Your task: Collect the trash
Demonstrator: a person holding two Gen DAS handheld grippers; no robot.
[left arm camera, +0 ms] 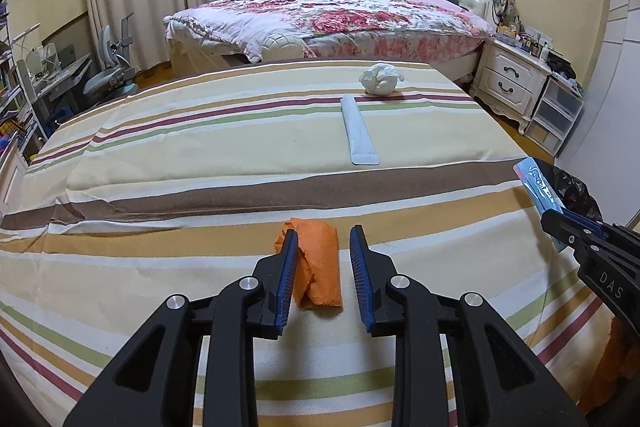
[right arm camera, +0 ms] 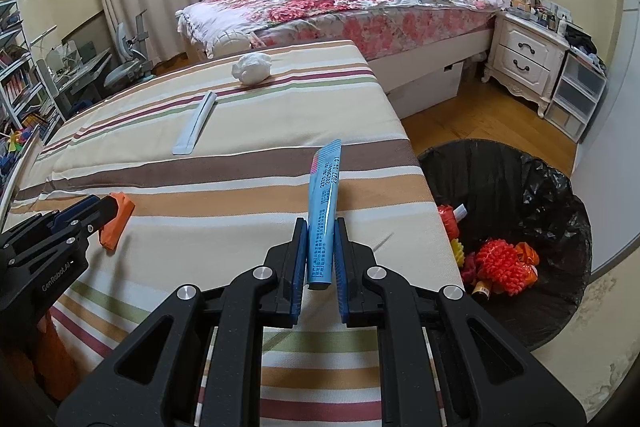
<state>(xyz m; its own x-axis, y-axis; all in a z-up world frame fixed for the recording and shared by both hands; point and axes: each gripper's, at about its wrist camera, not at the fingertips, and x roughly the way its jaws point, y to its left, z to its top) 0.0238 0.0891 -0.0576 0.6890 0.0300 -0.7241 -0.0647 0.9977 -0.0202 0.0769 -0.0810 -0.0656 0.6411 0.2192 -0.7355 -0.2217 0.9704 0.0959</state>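
Leftmost, the left gripper (left arm camera: 324,267) is hovering low over the striped cloth (left arm camera: 200,187) covering the counter, its blue-padded fingers (left arm camera: 289,275) standing well apart. An orange crumpled wrapper (left arm camera: 320,263) is lying on the cloth between those fingers, touching or nearly touching the left pad, with a clear gap to the right one; nothing is being gripped. In the right wrist view the same left gripper (right arm camera: 110,213) is showing at the left edge, with the orange wrapper (right arm camera: 118,223) at its tips.

Further along the counter, toward its far end, a long pale grey sachet (left arm camera: 359,131) is lying flat, and just beyond it a white crumpled tissue ball (left arm camera: 380,79) is sitting near the far edge.

Moving right, the right gripper (right arm camera: 320,251) is pinching a blue stick sachet (right arm camera: 325,203) between nearly closed fingers (right arm camera: 299,259); the sachet is pointing up and forward, held above the counter's right part, its printed side facing the camera. The left wrist view is catching this sachet (left arm camera: 538,187) and the right gripper (left arm camera: 560,223) at its right edge.

Rightmost, a bin lined with a black bag (right arm camera: 520,187) is standing on the wooden floor just beside the counter's right edge, holding red, orange and yellow scraps (right arm camera: 496,263).
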